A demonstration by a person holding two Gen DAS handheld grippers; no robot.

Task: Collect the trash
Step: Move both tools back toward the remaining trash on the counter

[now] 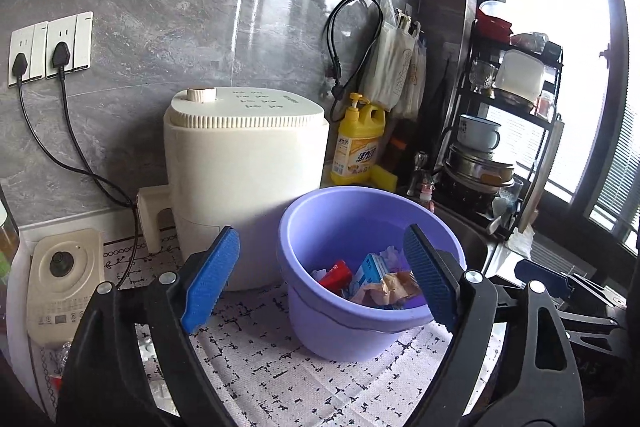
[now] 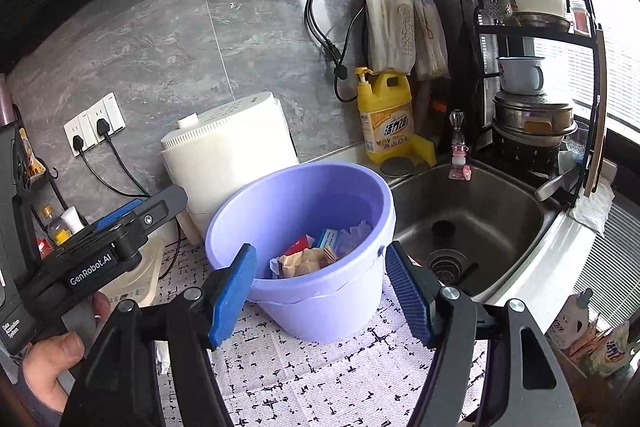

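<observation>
bucket: purple, sits on the patterned bench mat, right beside the sink
trash: wrappers and little cartons piled in the bucket's bottom
left gripper: fingers wide, nothing in them
right gripper: fingers wide too, empty, bucket just ahead

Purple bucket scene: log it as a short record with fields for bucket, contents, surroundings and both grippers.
bucket: purple bucket, upright on the patterned mat
contents: red packet, blue carton, crumpled brown wrapper, other scraps
left of bucket: white appliance
right of bucket: sink
behind: yellow bottle by the wall
left gripper: open, nothing between its pads
right gripper: open, nothing gripped
</observation>
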